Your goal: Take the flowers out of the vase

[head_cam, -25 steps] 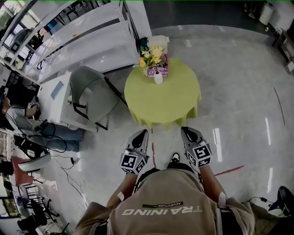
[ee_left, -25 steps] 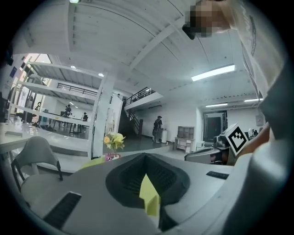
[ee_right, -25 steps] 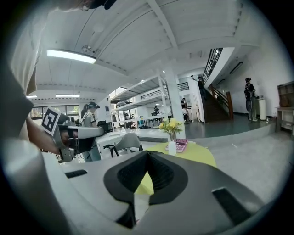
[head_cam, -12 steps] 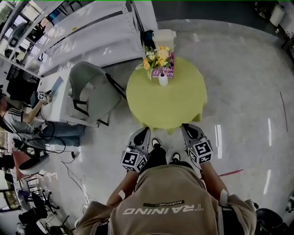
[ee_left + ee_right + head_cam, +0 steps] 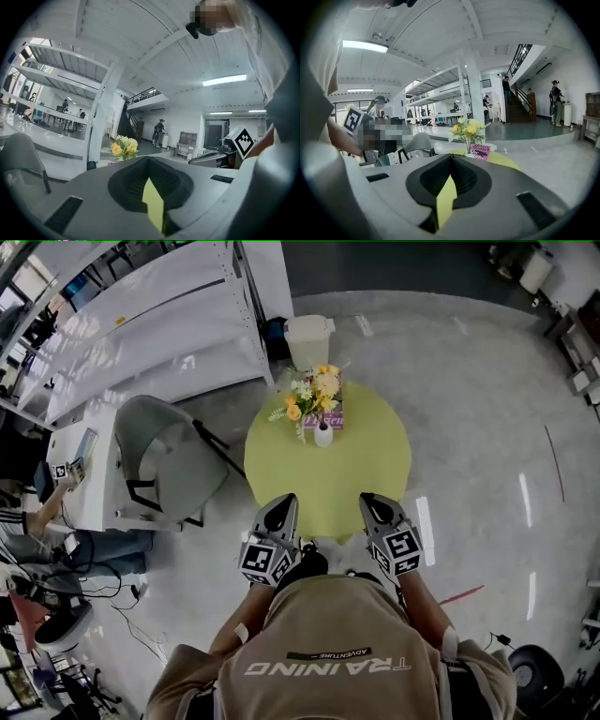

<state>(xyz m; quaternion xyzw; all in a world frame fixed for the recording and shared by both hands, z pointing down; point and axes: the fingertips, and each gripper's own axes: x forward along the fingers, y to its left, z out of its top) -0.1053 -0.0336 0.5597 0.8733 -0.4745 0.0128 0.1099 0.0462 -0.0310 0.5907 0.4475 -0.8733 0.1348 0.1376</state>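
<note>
Tho vase (image 5: 322, 435) far-side, tbl (image 5: 361, 479) front prob. open

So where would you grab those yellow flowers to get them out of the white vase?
Probably the stems just above the vase mouth, below the blooms: the flowers fan out wide on top, while the stems gather narrow there. Come in level from the near edge of the table, since a pink book sits behind the vase, then lift straight up, as the vase stands upright.
</note>
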